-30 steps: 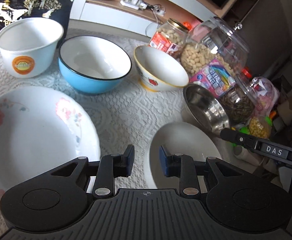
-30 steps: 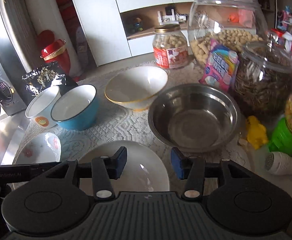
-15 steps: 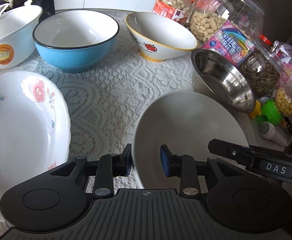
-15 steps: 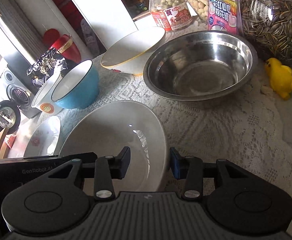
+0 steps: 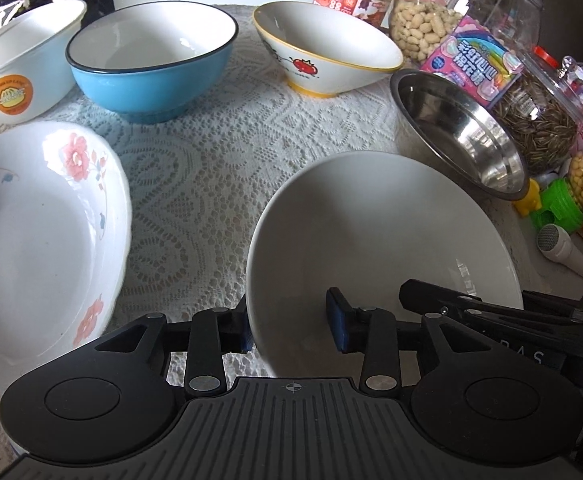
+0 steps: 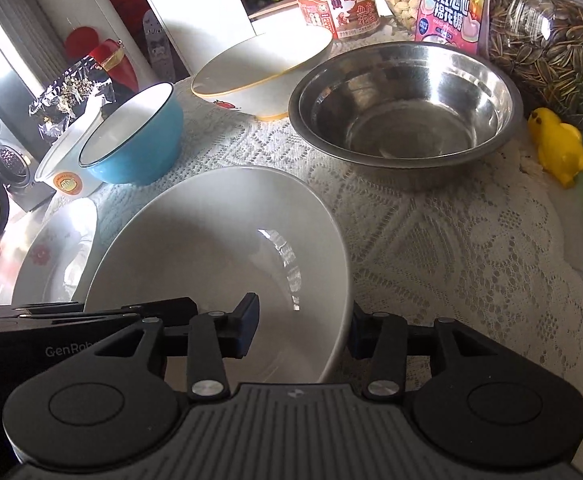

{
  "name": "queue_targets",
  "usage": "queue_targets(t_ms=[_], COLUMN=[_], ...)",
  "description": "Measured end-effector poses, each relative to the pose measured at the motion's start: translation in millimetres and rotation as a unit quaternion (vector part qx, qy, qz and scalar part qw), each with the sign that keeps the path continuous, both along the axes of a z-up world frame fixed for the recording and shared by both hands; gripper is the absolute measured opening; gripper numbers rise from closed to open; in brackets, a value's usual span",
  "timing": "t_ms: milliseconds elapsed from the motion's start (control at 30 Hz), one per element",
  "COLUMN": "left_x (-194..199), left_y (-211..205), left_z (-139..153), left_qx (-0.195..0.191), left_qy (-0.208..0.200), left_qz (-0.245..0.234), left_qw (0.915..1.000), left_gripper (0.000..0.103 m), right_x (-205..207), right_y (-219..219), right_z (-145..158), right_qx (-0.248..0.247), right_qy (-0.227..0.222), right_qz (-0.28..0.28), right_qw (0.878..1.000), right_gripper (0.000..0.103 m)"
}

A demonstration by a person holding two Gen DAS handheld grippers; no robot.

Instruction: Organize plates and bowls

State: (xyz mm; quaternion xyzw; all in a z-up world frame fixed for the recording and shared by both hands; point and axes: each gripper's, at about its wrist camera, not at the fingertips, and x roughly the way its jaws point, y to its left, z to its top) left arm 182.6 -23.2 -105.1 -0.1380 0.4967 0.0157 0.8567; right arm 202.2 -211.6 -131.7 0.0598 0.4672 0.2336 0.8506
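Note:
A plain white bowl (image 5: 371, 232) stands on the lace cloth right in front of both grippers. My left gripper (image 5: 291, 330) straddles its near left rim, one pad outside the wall and one inside. Its jaws are opening and the inner pad stands clear of the wall. My right gripper (image 6: 301, 330) straddles the near right rim of the same white bowl (image 6: 219, 240). Its jaws are also opening, with a wide gap at the inner pad. A floral plate (image 5: 31, 240) lies to the left. Behind are a blue bowl (image 5: 151, 64), a sticker bowl (image 5: 23, 68), a yellow-rimmed bowl (image 5: 327, 52) and a steel bowl (image 6: 403, 108).
Big jars of peanuts (image 5: 431, 28) and sunflower seeds (image 6: 551, 48) and a pink sweet bag (image 6: 447, 4) crowd the back right. A yellow duck toy (image 6: 559, 148) and a toy microphone (image 5: 563, 252) lie at the right. Bare lace cloth (image 5: 211, 168) shows between the dishes.
Both grippers have come down and in on the white bowl, so its rim now lies between each pair of jaws. The left jaws have widened.

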Motion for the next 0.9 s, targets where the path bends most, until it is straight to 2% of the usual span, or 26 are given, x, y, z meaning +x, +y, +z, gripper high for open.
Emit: queue_targets(t_ms=[167, 333, 500, 600, 700, 900], left_x=[-13, -28, -47, -61, -76, -106], left_y=[14, 33, 56, 69, 85, 133], left_z=[10, 24, 39, 45, 46, 37], left_qx=[0.013, 0.018, 0.012, 0.030, 0.040, 0.032], left_qy=[-0.019, -0.050, -0.080, -0.093, -0.098, -0.090], left_qz=[0.015, 0.036, 0.056, 0.069, 0.089, 0.147], left_qw=[0.9996, 0.9979, 0.9951, 0.9928, 0.9904, 0.9846], left_gripper=[0.038, 0.038, 0.038, 0.038, 0.038, 0.038], right_x=[-11, -25, -34, -40, -49, -60], right_y=[13, 37, 60, 80, 106, 160], right_z=[15, 32, 44, 48, 51, 45], right_qx=[0.004, -0.013, -0.016, -0.016, -0.019, -0.034], right_qy=[-0.020, -0.056, -0.063, -0.067, -0.074, -0.064], right_qz=[0.023, 0.050, 0.072, 0.090, 0.117, 0.172], right_qw=[1.000, 0.997, 0.995, 0.994, 0.990, 0.982], right_gripper=[0.045, 0.047, 0.047, 0.047, 0.048, 0.048])
